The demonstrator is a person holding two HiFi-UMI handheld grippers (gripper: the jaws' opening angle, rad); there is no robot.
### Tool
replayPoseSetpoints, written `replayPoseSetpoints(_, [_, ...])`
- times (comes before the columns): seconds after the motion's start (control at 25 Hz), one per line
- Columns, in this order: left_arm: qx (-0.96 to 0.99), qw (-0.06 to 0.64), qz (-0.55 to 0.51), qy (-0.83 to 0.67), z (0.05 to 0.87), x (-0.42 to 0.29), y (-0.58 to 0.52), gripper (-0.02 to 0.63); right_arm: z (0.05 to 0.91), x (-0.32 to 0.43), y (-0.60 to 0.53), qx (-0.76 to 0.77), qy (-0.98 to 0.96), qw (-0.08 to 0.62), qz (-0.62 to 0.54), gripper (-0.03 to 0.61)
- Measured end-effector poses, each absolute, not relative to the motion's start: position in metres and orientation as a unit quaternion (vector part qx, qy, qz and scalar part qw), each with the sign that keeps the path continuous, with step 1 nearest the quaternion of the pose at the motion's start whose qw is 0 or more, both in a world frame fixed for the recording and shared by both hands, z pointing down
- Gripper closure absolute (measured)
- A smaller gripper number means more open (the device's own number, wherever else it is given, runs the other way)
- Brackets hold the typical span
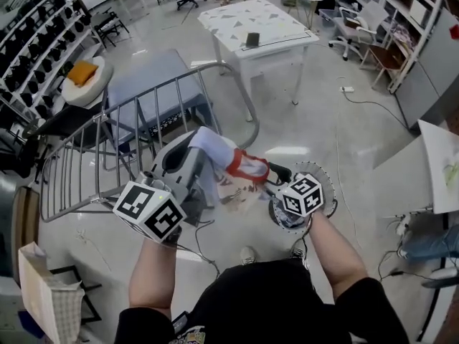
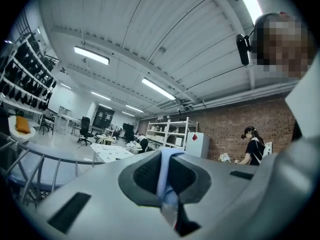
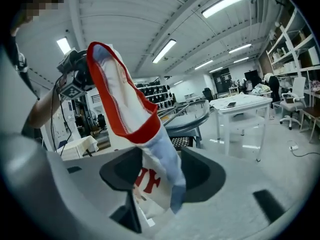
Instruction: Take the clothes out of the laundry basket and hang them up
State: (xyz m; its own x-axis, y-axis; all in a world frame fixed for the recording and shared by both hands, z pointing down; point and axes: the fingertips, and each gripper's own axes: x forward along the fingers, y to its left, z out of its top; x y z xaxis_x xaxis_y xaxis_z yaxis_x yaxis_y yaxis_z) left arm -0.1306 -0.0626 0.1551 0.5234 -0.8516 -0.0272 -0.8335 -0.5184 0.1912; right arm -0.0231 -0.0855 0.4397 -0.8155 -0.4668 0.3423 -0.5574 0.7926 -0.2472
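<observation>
A small white and pale blue garment with red trim (image 1: 231, 165) is stretched between my two grippers at chest height. My left gripper (image 1: 196, 140) is shut on its pale blue edge, and in the left gripper view that fabric (image 2: 167, 170) is pinched between the closed pads of the left gripper (image 2: 168, 180). My right gripper (image 1: 270, 175) stands open. Its jaws are wide apart and the garment (image 3: 126, 101) hangs loosely through the gap of the right gripper (image 3: 161, 178), red printing showing low down. The round white laundry basket (image 1: 324, 181) sits on the floor under my right hand.
A grey metal drying rack (image 1: 107, 138) with curved rails stands just beyond the garment, over a grey stool. A white table (image 1: 254, 20) is farther back. A paper bag (image 1: 41, 292) and floor cables lie near my feet. A person (image 2: 254, 145) stands by the brick wall.
</observation>
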Motion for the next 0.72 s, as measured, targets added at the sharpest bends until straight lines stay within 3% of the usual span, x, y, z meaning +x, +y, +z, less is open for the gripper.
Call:
replayPoseSetpoints(0.08, [0.863,0.075,-0.061,-0.495,0.154,-0.148,-0.056,0.6,0.434,-0.036,-0.082,0.271,-0.939,0.134,0.163,0.507])
replayPoseSetpoints(0.12, [0.859,0.075,-0.062,-0.502,0.154,-0.158,-0.052,0.6,0.43,-0.041,-0.081,0.272,-0.94,0.131,0.161,0.548])
replayPoseSetpoints(0.72, [0.748,0.05,-0.074,-0.657,0.161,-0.282,0.02,0.6,0.307,-0.054,-0.071,0.226,-0.963,0.044,0.138,0.563])
